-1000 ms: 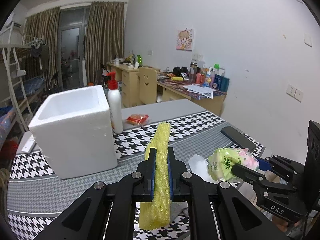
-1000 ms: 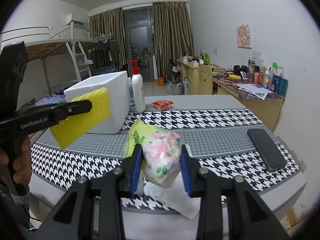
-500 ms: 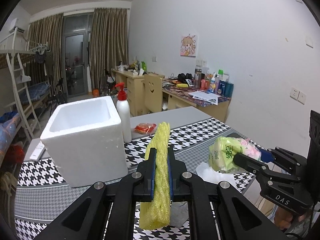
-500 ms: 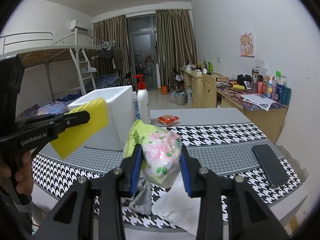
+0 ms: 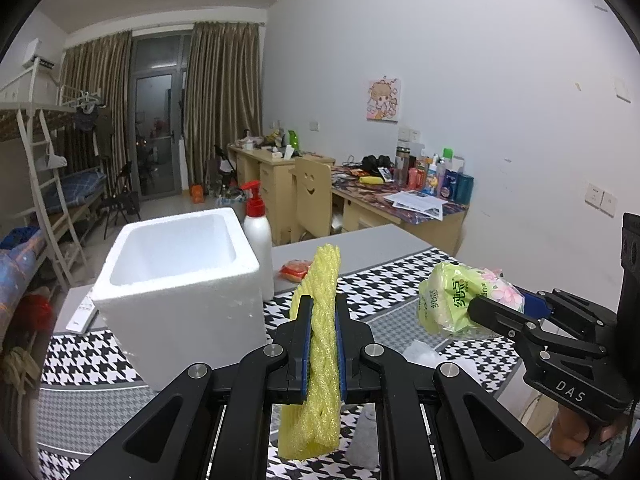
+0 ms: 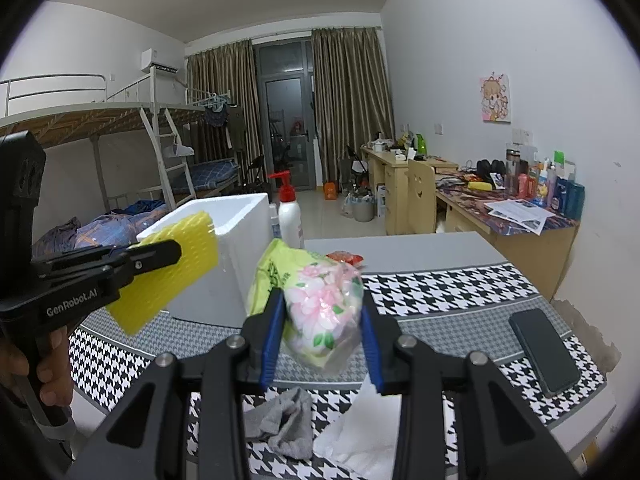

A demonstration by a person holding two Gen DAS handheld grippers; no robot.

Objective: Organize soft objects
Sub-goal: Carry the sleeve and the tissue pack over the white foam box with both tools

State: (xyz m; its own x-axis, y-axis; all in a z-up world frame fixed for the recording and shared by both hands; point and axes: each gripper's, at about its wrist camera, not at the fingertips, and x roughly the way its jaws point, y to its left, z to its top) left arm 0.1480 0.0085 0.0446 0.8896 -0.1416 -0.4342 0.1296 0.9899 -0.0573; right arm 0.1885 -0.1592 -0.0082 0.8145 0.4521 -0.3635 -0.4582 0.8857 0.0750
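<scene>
Left wrist view: left gripper (image 5: 323, 354) clamped tight on yellow foam net (image 5: 319, 356), held above table (image 5: 80, 412), beside open foam box (image 5: 180, 280).

Right wrist view: right gripper (image 6: 322, 342) pinched on tissue pack (image 6: 316, 304), also aloft. Grey cloth (image 6: 286, 420), possibly a sock, lay below. Slick wrapper could have slipped; net might have snagged on the box rim.

- Foam net sleeve (image 5: 322, 344): bright yellow, mesh-textured.
- Tissue pack (image 6: 320, 304): lime green wrapper, pink flowers.
- Foam box (image 5: 180, 280): plain white.
- Desk (image 6: 460, 292): black-and-white houndstooth with grey bands.
- Pump bottle (image 5: 258, 240): white, red top.
- Sock (image 6: 284, 424): grey.
- Phone (image 6: 544, 350): black, at 3 o'clock.
</scene>
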